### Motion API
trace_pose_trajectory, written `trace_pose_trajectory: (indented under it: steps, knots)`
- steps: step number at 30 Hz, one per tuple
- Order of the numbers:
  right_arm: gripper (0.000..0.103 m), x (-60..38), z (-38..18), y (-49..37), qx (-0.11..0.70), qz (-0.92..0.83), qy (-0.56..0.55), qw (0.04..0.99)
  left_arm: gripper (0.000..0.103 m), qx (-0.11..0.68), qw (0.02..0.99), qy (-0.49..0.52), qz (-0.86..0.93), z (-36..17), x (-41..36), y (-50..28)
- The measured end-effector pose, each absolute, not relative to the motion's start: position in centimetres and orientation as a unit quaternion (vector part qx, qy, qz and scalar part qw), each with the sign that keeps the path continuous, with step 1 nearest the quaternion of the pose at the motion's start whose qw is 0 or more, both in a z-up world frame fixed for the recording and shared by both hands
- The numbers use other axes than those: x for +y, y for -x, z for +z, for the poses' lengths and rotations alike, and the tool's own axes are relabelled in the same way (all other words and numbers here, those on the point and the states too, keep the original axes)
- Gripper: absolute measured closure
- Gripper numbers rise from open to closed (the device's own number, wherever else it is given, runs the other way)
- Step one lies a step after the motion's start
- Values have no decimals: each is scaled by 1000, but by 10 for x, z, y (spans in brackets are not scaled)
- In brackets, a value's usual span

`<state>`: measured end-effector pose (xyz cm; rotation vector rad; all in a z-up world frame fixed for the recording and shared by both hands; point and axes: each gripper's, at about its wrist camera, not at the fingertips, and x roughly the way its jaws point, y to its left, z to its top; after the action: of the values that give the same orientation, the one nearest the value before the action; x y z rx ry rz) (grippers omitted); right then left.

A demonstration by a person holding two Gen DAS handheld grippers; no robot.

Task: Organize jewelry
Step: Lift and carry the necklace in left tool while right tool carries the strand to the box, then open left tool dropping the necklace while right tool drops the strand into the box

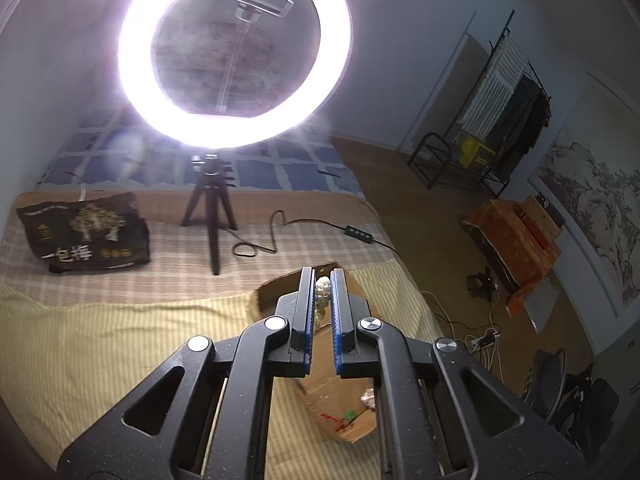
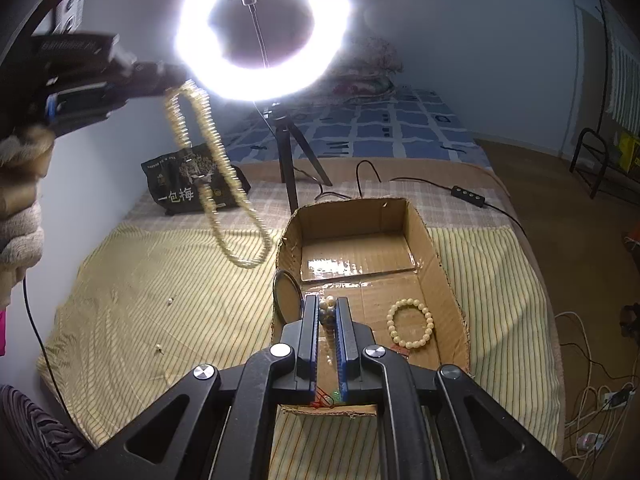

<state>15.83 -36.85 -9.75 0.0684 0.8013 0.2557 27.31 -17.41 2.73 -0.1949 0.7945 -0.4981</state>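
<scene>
In the left wrist view my left gripper [image 1: 323, 276] is shut on pale pearl beads [image 1: 322, 291] above an open cardboard box [image 1: 336, 396]. The right wrist view shows that gripper [image 2: 176, 82] raised at upper left, and a long pearl necklace [image 2: 212, 160] dangles from it, blurred, left of the box [image 2: 424, 220]. My right gripper [image 2: 328, 304] is shut on a cluster of pale and dark beads [image 2: 327, 312] over the box's near end, and a strand hangs below the fingers. A cream bead bracelet [image 2: 410, 322] lies on the box floor.
A round dark-rimmed disc [image 2: 286, 296] leans inside the box's left wall. A lit ring light on a tripod [image 2: 288, 168] and a black bag [image 2: 184, 184] stand behind, with a cable and switch [image 2: 468, 194]. Two tiny loose bits [image 2: 171, 301] lie on the striped sheet.
</scene>
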Motion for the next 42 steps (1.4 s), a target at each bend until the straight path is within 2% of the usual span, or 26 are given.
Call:
trace_pose_trajectory:
  steps: [11, 22, 23, 28, 30, 31, 32, 33, 34, 35, 38, 40, 42]
  knots:
    - [98, -378, -111, -166, 404, 122, -50, 905, 98, 402, 880, 55, -245, -2, -229, -290]
    - [98, -376, -127, -172, 421, 123, -48, 898, 98, 430, 869, 34, -241, -38, -249, -307]
    - [98, -377, -128, -173, 422, 123, -48, 897, 103, 432, 869, 35, -240, -40, -249, -308]
    - [97, -376, -138, -177, 435, 127, -51, 890, 103, 442, 863, 27, -245, -52, -254, -312]
    - [88, -375, -141, -177, 438, 128, -50, 888, 101, 446, 861, 20, -243, -56, -256, -313]
    - [68, -374, -141, -177, 439, 130, -49, 888, 98, 452, 858, 19, -244, -58, -256, -313]
    - [51, -373, -140, -176, 438, 128, -48, 888, 87, 456, 856, 20, -244, -60, -255, -313]
    - [45, -371, -140, -176, 438, 123, -46, 890, 74, 455, 857, 21, -242, -62, -254, -312]
    - [38, -370, -139, -175, 437, 121, -43, 890, 69, 454, 858, 21, -240, -62, -253, -312]
    - [33, -369, -138, -175, 436, 120, -39, 891, 65, 453, 859, 20, -238, -63, -251, -311]
    - [26, -365, -136, -173, 431, 112, -30, 895, 65, 458, 857, 17, -234, -66, -247, -309]
    - [26, -365, -135, -172, 430, 110, -30, 896, 64, 459, 858, 16, -229, -65, -242, -308]
    - [26, -365, -133, -171, 429, 109, -34, 896, 55, 456, 861, 15, -225, -64, -238, -305]
